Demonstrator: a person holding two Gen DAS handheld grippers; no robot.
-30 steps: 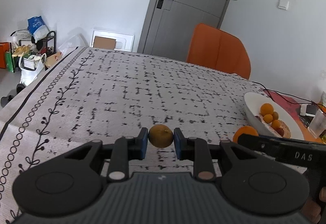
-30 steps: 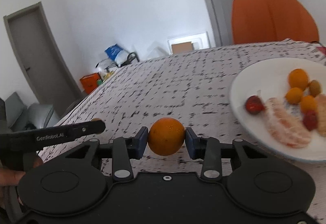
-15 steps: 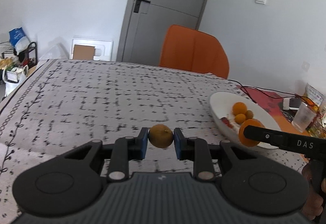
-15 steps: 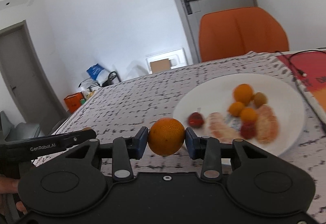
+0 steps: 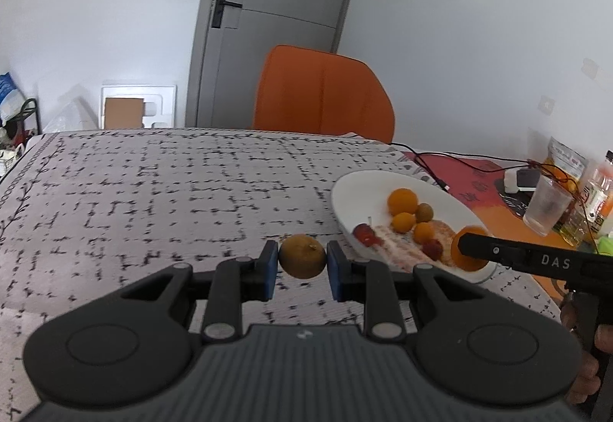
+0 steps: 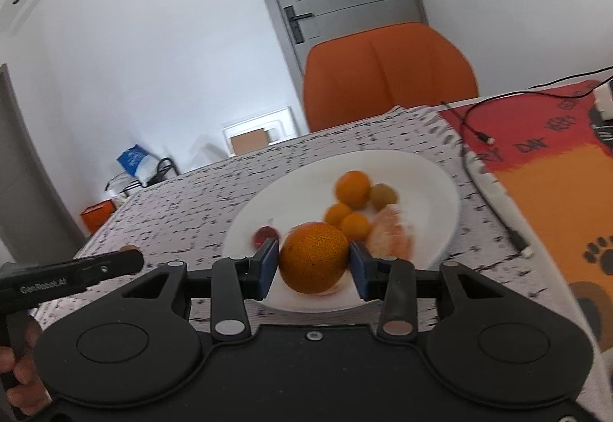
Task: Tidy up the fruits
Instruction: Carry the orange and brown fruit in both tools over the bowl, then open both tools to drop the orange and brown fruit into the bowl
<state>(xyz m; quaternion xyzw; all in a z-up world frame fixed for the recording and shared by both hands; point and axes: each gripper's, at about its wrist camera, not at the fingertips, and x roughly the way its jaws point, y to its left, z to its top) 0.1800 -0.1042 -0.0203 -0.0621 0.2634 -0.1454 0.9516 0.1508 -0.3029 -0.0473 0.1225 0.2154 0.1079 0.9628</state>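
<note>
- Right gripper (image 6: 313, 261) clamped on an orange (image 6: 313, 256), held above the near rim of the white plate (image 6: 429, 169).
- Left gripper (image 5: 302, 261) clamped on a small brownish-yellow fruit (image 5: 302, 255), above the tablecloth (image 5: 153, 192), plate at 2 o'clock and just beside.
- Best to lower the orange toward bare plate at 10 o'clock, clear of the red fruit (image 6: 263, 235) and peeled segments (image 6: 390, 234).
- Release low and gently; likely to roll otherwise.
- Worth keeping the left fruit back until the right gripper clears, then setting it near the rim.
</note>
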